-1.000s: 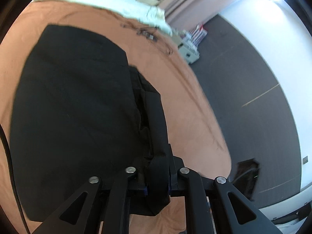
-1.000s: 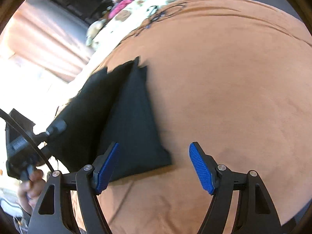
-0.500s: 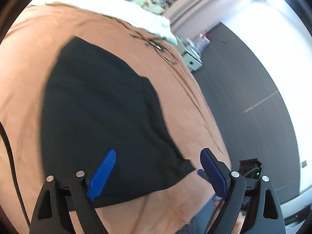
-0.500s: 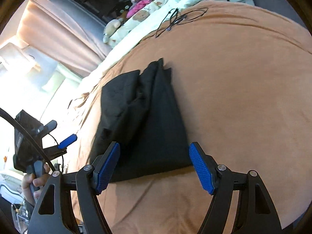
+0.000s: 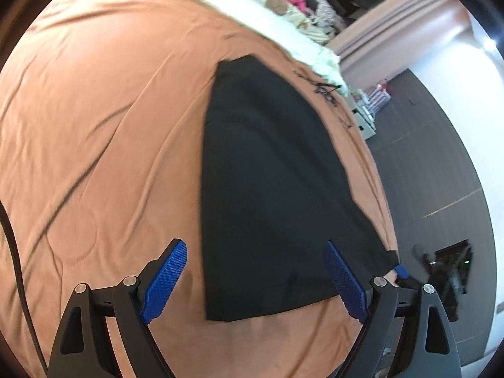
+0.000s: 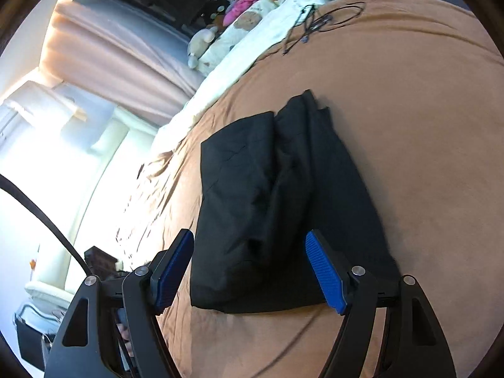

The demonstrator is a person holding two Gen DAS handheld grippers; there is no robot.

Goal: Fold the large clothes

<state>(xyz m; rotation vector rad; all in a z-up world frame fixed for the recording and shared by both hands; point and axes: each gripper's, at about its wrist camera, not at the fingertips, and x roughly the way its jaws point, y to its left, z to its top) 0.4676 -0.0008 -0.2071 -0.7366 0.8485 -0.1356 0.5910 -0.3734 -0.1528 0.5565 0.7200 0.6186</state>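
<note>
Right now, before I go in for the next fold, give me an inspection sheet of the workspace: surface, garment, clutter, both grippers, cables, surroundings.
Surface: brown bedspread, lightly creased.
Job's things: black garment lies folded flat on the bedspread, a raised fold down its middle; held by neither gripper.
Clutter: soft toys and pink clothes piled beyond the white bedding.
Grippers: left gripper jaws open and empty over the garment's near edge; right gripper jaws open and empty.
Cables: loose black cable on the bedspread's far end; a black lead beside the left gripper.
Surroundings: pink curtains, bright window, dark floor.
</note>
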